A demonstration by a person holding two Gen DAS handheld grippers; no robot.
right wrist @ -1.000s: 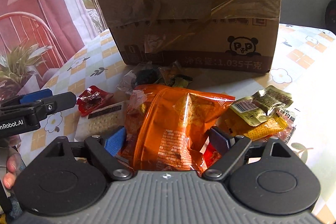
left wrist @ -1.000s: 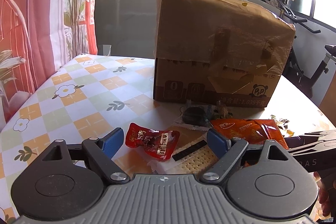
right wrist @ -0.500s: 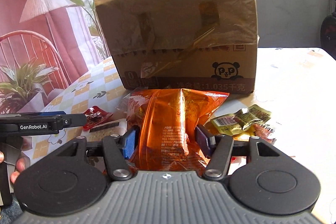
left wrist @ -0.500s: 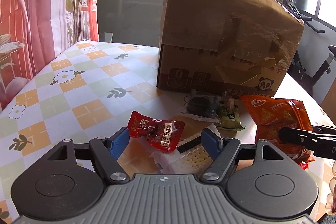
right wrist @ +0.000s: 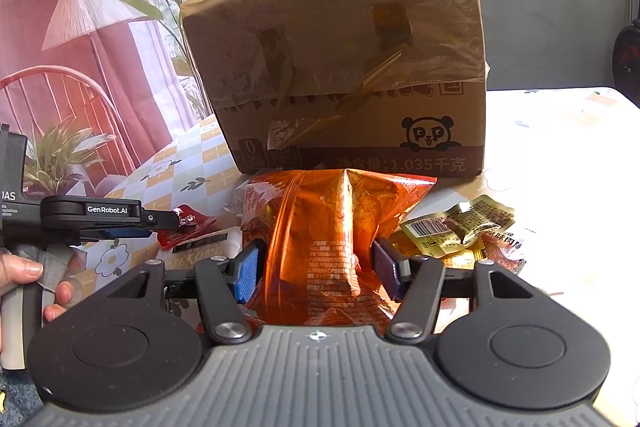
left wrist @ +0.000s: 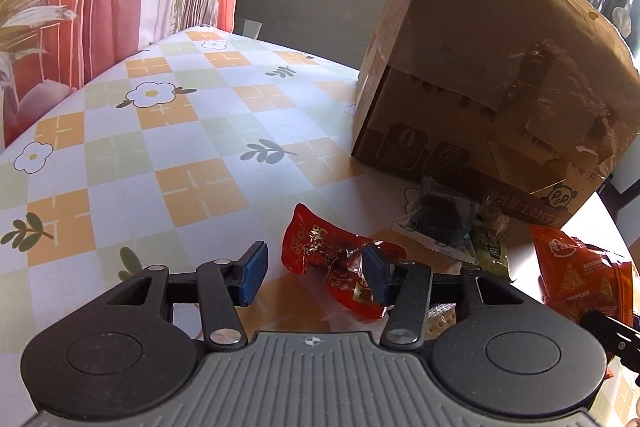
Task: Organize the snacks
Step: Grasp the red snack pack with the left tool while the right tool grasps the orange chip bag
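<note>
Since the earlier frame, the left hand-held gripper [left wrist: 314,273] has advanced to the red snack packet [left wrist: 320,253] and narrowed its jaws; they are closing, with the packet's near part between them and the right pad already at the wrapper, while the left pad stands clear of it. The right hand-held gripper [right wrist: 318,269] has clamped both pads onto the orange chip bag [right wrist: 328,227], which now stands raised in front of the cardboard box [right wrist: 340,67]. The red packet lies on the checked worktop [left wrist: 160,147], partly over a cracker pack [left wrist: 438,319]. A dark cookie packet [left wrist: 436,219] and a green packet [left wrist: 492,247] lie just before the box. Yellow-wrapped snacks [right wrist: 460,227] lie right of the chip bag.
</note>
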